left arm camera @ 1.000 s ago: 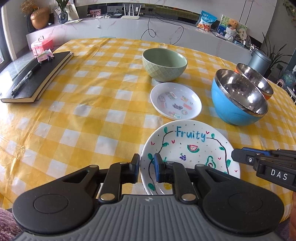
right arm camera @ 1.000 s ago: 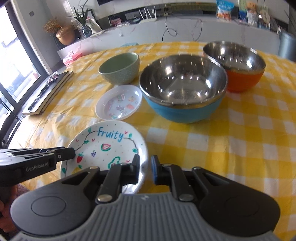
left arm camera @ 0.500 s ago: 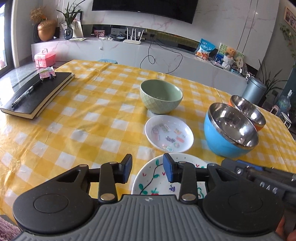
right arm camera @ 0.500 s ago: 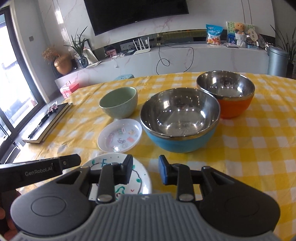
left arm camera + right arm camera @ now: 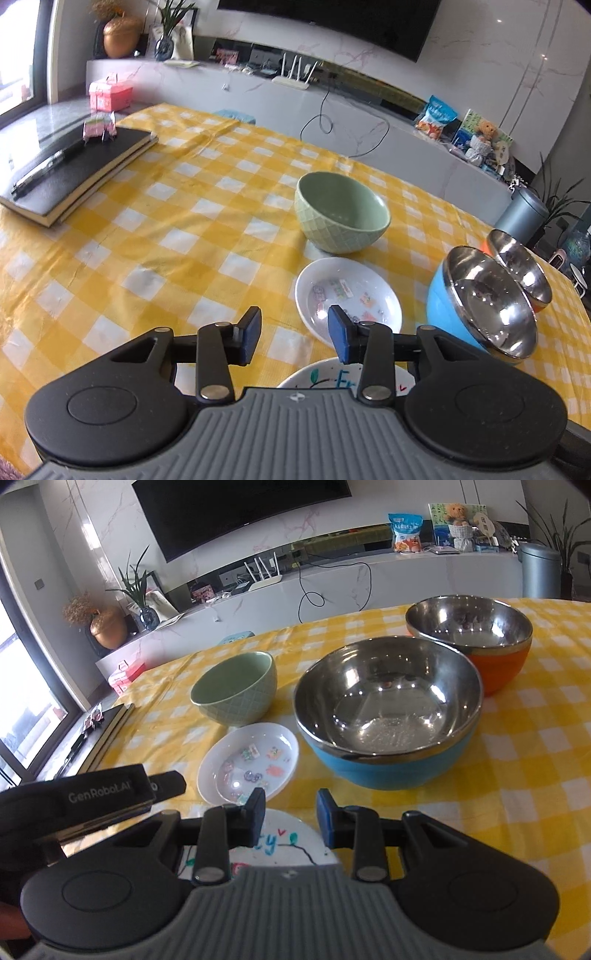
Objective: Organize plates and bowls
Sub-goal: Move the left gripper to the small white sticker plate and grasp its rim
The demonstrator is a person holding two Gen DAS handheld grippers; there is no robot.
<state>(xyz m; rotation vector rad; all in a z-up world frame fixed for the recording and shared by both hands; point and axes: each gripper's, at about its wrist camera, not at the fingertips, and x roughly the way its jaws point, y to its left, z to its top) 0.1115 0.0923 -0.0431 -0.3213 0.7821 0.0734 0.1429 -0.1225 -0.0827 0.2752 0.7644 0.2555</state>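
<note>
1. Nearest in, the left gripper (image 5: 291,339) hovers with its jaws well apart and nothing between the blue pads; those jaws have just been opening wider.
2. The right gripper (image 5: 290,814) sits alongside, its jaws parted by a narrower gap, also holding nothing; they opened a little and now rest at that gap.
3. Right under both grippers lies the painted plate (image 5: 280,843), white with blue lettering and a dark vine line, flat on the counter (image 5: 155,236) and mostly hidden behind the gripper bodies.
4. Just beyond it is the small white plate (image 5: 349,295), flat on the yellow checked cloth, with little coloured pieces scattered inside.
5. To its right stands the blue bowl (image 5: 388,716), steel-lined and upright, close beside the small plate; whether they touch I cannot tell.
6. Behind the small plate sits the green bowl (image 5: 341,218), upright and empty, slightly apart from the plate.
7. Behind the blue bowl, its rim right against it, is the orange bowl (image 5: 476,638), also steel inside.
8. Far left on the counter, well apart from the dishes, lies a black notebook (image 5: 74,173) with a pen (image 5: 48,166) on top.
</note>
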